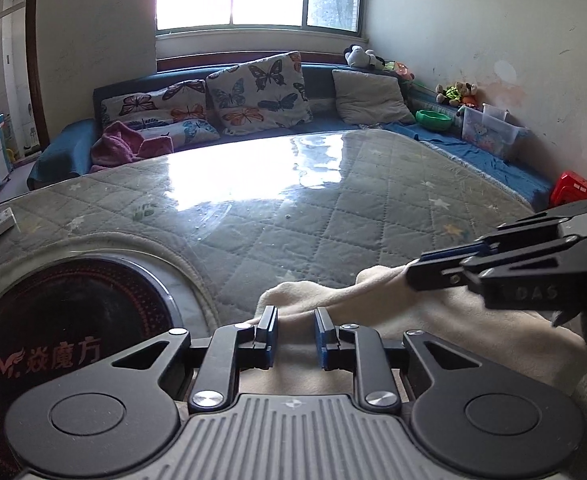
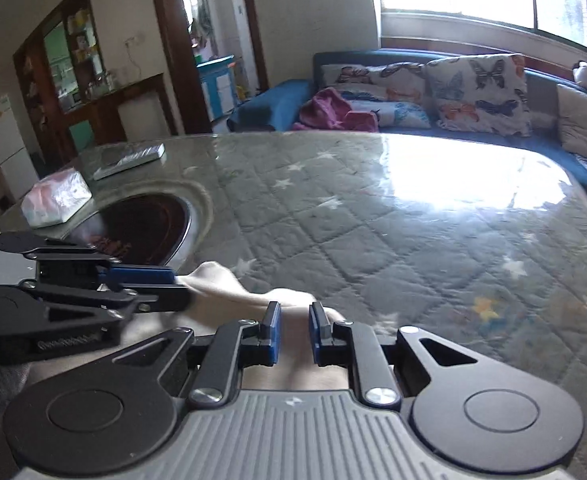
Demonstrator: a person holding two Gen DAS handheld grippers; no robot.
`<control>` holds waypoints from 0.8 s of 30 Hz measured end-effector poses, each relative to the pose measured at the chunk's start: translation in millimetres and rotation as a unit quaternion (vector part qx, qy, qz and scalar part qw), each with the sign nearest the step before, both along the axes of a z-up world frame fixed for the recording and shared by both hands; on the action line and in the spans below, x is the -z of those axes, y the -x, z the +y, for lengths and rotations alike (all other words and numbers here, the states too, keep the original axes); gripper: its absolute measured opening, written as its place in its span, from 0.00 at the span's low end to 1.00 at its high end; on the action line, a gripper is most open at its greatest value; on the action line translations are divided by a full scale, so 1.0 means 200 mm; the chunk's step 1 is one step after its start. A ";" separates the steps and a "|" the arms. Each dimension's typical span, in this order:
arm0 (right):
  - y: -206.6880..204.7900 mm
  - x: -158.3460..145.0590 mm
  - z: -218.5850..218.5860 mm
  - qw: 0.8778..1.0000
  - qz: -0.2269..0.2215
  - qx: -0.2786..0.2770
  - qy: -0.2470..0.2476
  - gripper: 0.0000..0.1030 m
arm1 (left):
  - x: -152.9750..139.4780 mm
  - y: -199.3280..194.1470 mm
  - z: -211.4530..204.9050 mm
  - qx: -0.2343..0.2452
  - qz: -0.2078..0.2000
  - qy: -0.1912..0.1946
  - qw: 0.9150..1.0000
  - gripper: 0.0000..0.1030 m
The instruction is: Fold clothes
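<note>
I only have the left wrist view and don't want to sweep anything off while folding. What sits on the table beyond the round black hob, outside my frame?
Observer: A soft pink-and-white packet sits beside the hob, on the side away from the cloth.
Operator: Do the right tongs have fabric? I see them side-on only.
Observer: Their own camera shows the cream cloth filling the narrow gap in the right tongs.
Operator: And my left tongs from outside?
Observer: Seen side-on, the left tongs are closed on a fold of the same cloth.
</note>
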State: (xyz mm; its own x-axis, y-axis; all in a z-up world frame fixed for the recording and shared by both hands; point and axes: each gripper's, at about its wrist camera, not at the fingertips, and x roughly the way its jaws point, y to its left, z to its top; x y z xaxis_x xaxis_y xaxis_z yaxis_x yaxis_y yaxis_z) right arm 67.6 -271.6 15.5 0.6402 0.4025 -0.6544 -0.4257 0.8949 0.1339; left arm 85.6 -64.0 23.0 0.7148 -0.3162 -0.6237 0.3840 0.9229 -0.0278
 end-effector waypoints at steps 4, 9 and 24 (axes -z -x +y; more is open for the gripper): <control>-0.02 0.04 0.05 1.000 -0.007 -0.005 0.021 0.15 | 0.01 -0.02 0.00 -0.008 0.001 -0.001 1.000 0.22; 0.09 -0.03 0.03 0.999 -0.019 -0.023 0.019 0.19 | -0.04 0.05 0.03 -0.006 -0.007 0.011 1.000 0.22; 0.56 0.01 0.06 0.997 -0.056 -0.045 0.027 0.45 | -0.03 0.46 0.01 -0.021 -0.015 0.023 0.999 0.44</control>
State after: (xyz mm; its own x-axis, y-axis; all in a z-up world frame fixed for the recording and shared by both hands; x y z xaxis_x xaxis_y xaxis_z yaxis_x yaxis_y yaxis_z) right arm -44.7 -259.6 13.8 0.6736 0.4267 -0.6035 -0.5135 0.8574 0.0331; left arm -7.4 -62.5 28.3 0.7467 -0.3136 -0.5866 0.3459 0.9363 -0.0602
